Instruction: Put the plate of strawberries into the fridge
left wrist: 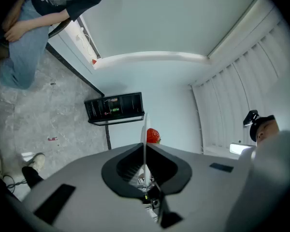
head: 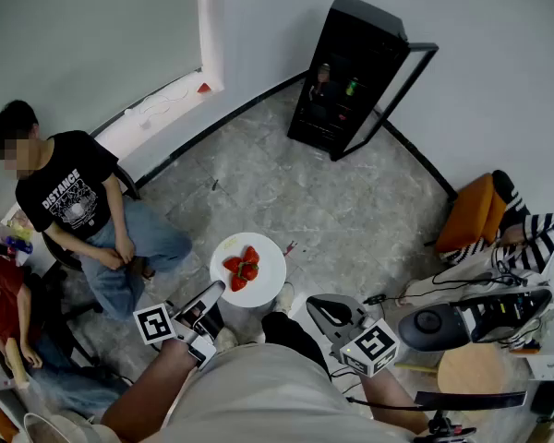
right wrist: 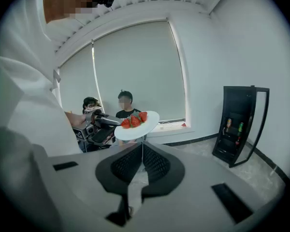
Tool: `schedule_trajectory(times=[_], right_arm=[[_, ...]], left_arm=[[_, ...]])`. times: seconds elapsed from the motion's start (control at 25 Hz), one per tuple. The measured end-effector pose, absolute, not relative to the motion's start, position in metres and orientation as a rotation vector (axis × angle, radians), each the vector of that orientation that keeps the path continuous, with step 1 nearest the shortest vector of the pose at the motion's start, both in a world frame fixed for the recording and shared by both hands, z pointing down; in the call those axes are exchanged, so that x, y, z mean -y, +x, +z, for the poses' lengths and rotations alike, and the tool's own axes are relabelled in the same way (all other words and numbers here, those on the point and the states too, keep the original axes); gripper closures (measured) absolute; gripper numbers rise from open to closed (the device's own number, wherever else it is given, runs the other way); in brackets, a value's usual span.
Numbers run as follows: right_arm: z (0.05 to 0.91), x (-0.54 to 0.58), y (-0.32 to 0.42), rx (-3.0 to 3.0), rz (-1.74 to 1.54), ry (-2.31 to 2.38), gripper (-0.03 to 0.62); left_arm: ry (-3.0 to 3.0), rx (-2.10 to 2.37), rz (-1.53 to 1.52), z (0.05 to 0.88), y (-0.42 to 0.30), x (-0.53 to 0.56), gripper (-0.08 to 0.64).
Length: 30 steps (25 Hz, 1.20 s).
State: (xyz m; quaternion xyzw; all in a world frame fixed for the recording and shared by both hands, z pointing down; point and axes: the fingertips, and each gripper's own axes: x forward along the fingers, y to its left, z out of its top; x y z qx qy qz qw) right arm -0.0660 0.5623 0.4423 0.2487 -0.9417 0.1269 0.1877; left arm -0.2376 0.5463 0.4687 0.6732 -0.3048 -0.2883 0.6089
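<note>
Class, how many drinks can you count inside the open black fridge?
2: a brownish drink stands at the left of the fridge interior, and a green drink to its right, slightly lower. The dark shelves may hide more.

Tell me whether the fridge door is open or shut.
Open. In the head view the fridge has its glass door swung out from the cabinet, leaving the drinks inside exposed.

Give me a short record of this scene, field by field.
plate: in the air, gripped at its rim
strawberries: a few, on the plate
left gripper: shut on the plate
right gripper: shut, nothing between its jaws
fridge: by the far wall, standing open
task: plate not yet in the fridge
</note>
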Motion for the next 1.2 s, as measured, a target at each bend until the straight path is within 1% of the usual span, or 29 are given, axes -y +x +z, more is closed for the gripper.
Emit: schedule_trajectory(times=[0.4,0.72,0.8,0.92,1.0,1.2], right_arm=[[0.442,-0.446,-0.007,2.676,0.340,0.658,0.572],[0.442,-0.374,0.064,2.703,0.311,0.692,0.568],[0.441,-0.357,0.076,2.706,0.302,0.736,0.555],[0.441,-0.329,0.086,2.710,0.292,0.778,0.494],[0.446,-0.306,0.092,2.697,0.326,0.820,0.480],[0.452,-0.243,0.100,2.666,0.343,0.891,0.480]], left_arm=[[1.555,0.751,-0.646,0.470,-0.184,-0.441,0.534],[1.567,0.718,-0.635,0.471,-0.110,-0.346,0.534],[1.559,0.704,-0.622,0.473,-0.094,-0.327,0.534],[1.554,0.687,-0.601,0.477,-0.079,-0.294,0.534],[1.541,0.678,-0.591,0.481,-0.071,-0.267,0.534],[1.536,0.638,-0.563,0.497,-0.061,-0.187,0.534]])
